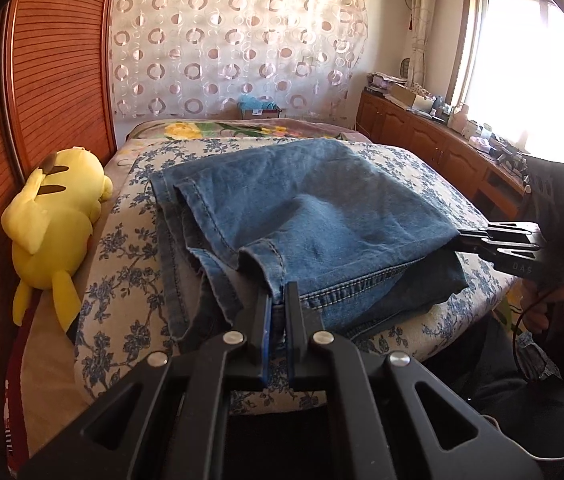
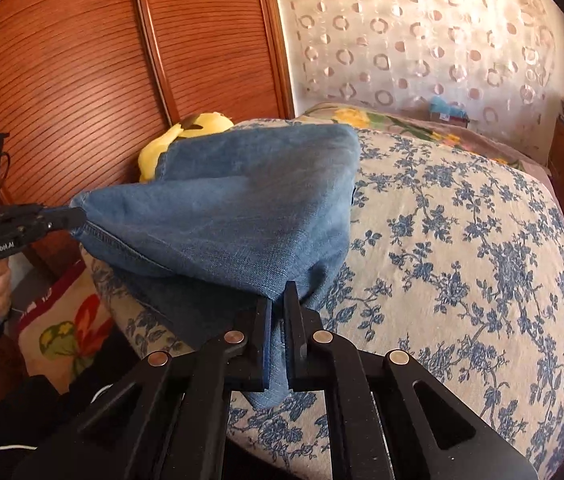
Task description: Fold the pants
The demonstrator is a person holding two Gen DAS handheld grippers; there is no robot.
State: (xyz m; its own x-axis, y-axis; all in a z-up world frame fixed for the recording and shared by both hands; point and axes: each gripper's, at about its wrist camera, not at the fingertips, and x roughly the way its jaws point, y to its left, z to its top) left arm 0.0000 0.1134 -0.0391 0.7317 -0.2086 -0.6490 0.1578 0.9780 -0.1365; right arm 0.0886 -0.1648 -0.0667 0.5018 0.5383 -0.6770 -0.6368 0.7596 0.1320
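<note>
Along the left wall, wooden slatted doors (image 1: 54, 80) are standing beside the bed, and a yellow plush toy (image 1: 54, 236) is lying on its side against them at the mattress edge. Next to it, a cream bedspread (image 2: 462, 240) with blue flowers is covering the bed, with a second floral blanket (image 1: 218, 128) lying further back. Blue jeans (image 1: 302, 216) are lying folded over on the bedspread, their near corners lifted off it. At the near edge, the left gripper (image 1: 278, 296) is clenching the stitched hem of the jeans between its pads. Behind the bed, a sheer curtain (image 1: 234, 40) with ring patterns is hanging across the far wall. To the right, the right gripper (image 2: 278, 300) is pinching the other near corner of the jeans, a hand (image 1: 550, 312) gripping its handle. Further right, a wooden cabinet (image 1: 422, 136) with clutter on top is running under a bright window (image 1: 522, 60).
</note>
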